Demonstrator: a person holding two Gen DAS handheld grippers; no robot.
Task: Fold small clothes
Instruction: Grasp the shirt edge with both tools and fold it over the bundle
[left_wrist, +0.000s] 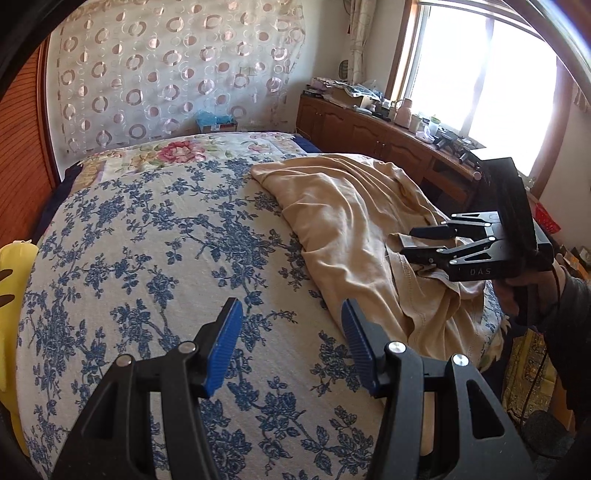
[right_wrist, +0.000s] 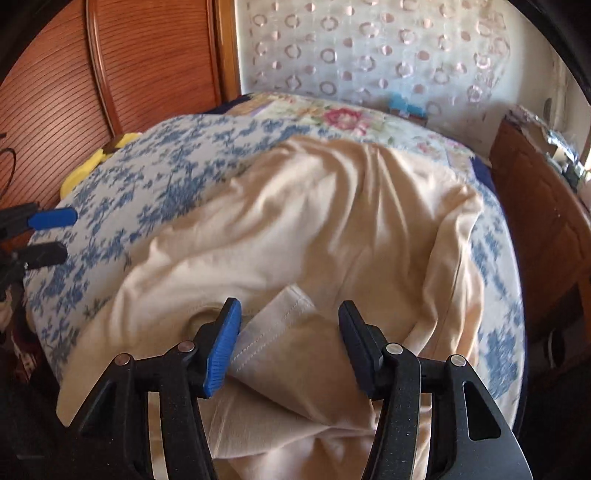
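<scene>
The right gripper, matte black with ribbed blue pads, stands with its jaws apart over a stitched hem flap of the garment; the flap touches the left pad but is not pinched. The left gripper is equally parted, with only bedspread between its pads. The bedspread is a coarse cream weave printed with blue flower sprays, and further back lies a quilt with pink blooms. The beige garment, a soft, creased knit with double-stitched hems, lies crumpled on the bedspread's right half. "DAS" is printed in grey on the right gripper's body. A sheer curtain with ring motifs, a ribbed wooden headboard and a low wooden cabinet under a bright window surround the bed.
</scene>
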